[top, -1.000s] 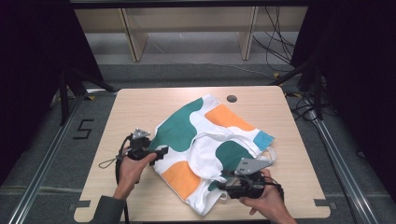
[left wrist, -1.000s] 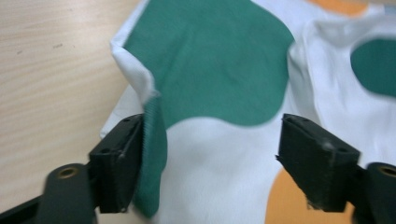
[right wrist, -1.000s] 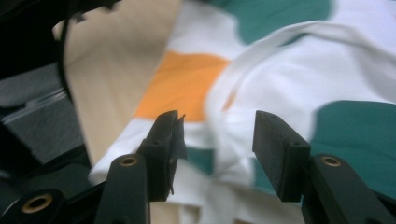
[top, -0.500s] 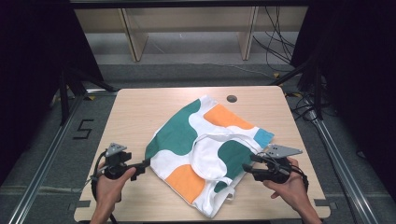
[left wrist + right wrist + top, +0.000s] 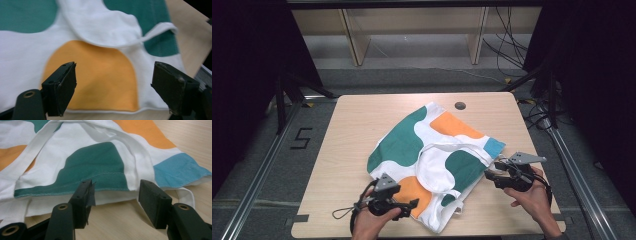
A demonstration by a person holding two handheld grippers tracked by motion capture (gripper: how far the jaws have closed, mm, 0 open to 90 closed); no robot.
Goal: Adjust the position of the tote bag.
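Patterned cloth bag (image 5: 432, 150) (white with green, orange and blue patches) lies flat and skewed mid-table (image 5: 352, 130), straps folded over its top. Left gripper (image 5: 409, 204) sits at the bag's near edge by an orange patch (image 5: 92, 75), jaws spread wide, nothing between them. Right gripper (image 5: 491, 172) is at the bag's right edge, jaws apart just short of the green-patch (image 5: 95, 167) hem, not touching cloth

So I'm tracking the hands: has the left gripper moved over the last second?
Yes. The left gripper swung out toward the table's left edge, then came back in to the tote bag's near orange patch, jaws open.
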